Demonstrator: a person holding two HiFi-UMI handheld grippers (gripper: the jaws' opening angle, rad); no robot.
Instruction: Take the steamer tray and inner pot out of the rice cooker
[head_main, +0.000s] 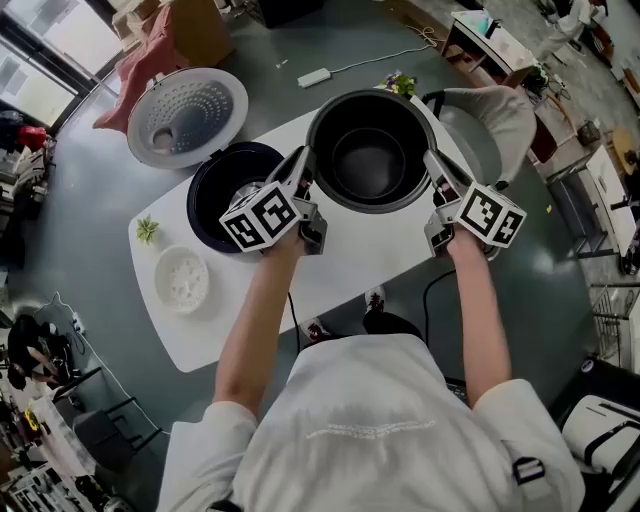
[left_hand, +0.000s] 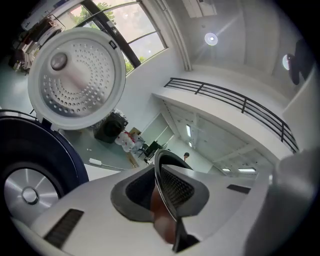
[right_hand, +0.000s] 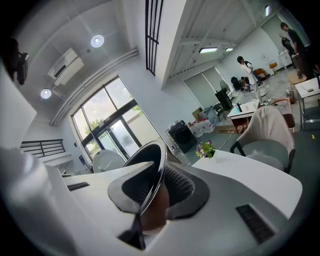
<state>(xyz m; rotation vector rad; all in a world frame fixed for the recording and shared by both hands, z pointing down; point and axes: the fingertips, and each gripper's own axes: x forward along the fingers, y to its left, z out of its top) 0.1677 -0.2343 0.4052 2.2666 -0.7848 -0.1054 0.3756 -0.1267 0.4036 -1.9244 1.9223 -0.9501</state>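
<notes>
The dark round inner pot hangs over the white table, just right of the rice cooker. My left gripper is shut on the left side of the pot's rim and my right gripper on the right side. In the left gripper view the thin rim runs between the jaws of the left gripper. The right gripper view shows the same for the rim and the right gripper. The cooker stands with its perforated lid up and its heating plate bare. A white round steamer tray lies at the table's left end.
A small green plant sits near the tray, and a flower pot at the table's far edge. A grey chair stands beyond the table on the right. A white power strip lies on the floor behind.
</notes>
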